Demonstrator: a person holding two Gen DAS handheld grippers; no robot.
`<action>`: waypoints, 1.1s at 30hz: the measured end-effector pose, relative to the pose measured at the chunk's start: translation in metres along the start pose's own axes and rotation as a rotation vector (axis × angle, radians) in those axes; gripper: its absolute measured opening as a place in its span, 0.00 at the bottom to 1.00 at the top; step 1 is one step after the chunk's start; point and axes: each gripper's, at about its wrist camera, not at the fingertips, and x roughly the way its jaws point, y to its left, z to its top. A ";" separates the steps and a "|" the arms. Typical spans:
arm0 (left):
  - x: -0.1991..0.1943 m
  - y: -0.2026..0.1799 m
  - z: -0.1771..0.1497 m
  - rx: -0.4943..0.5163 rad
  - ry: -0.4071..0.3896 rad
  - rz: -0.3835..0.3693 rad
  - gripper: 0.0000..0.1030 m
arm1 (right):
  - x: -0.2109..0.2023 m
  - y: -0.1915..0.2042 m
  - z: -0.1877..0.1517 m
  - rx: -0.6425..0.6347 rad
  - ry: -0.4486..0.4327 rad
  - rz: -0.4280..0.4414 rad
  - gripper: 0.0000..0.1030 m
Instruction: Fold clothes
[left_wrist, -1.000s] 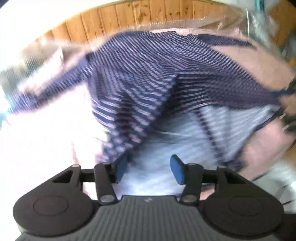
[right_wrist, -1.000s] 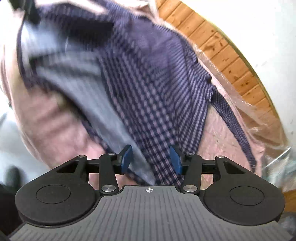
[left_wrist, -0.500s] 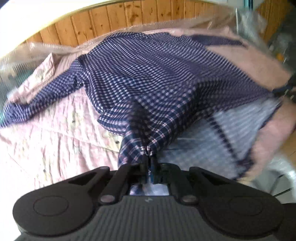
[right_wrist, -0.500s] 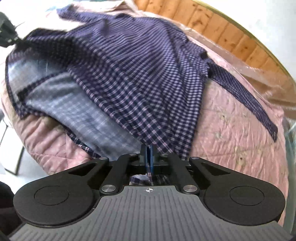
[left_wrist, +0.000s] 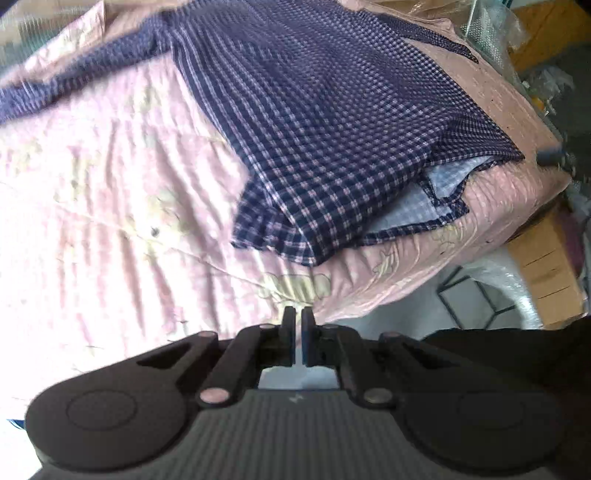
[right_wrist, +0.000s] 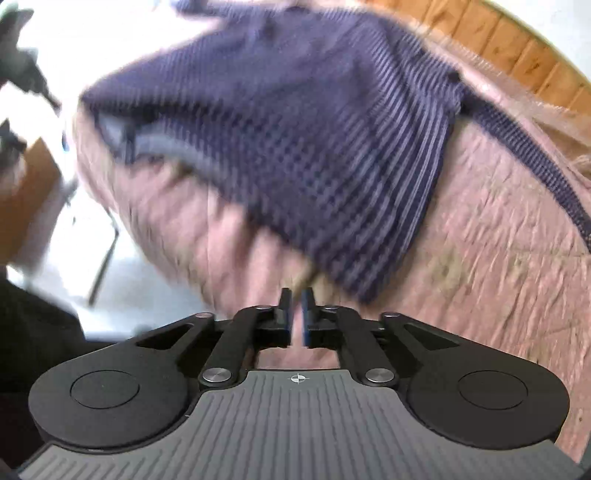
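Pink quilted bedspread (left_wrist: 110, 184) fills both views, wood paneling (right_wrist: 517, 48) behind. On it lies the navy checked shirt (left_wrist: 332, 129), hem folded back. Left gripper (left_wrist: 298, 328) and right gripper (right_wrist: 296, 306) hover nearly clenched, grasping nothing. No legible writing.

Domestic bedroom used partly for storage. A bed covered by a pink quilted bedspread (left_wrist: 110, 206) with faded cartoon prints occupies most of both views, backed by a wood-panelled headboard (right_wrist: 513, 48) under clear plastic sheeting and a white wall. Beside the bed stand cardboard boxes (left_wrist: 546, 266) and bundled plastic wrapping on a pale floor.
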 end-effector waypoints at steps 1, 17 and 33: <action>-0.007 -0.005 0.003 0.029 -0.041 0.032 0.24 | 0.002 0.001 0.006 -0.001 -0.017 -0.005 0.46; -0.006 -0.015 0.036 0.245 -0.138 0.004 0.00 | 0.013 -0.023 0.042 0.029 -0.079 0.177 0.00; 0.050 -0.088 0.046 0.510 -0.145 0.103 0.01 | 0.052 0.021 0.072 -0.074 -0.048 0.176 0.17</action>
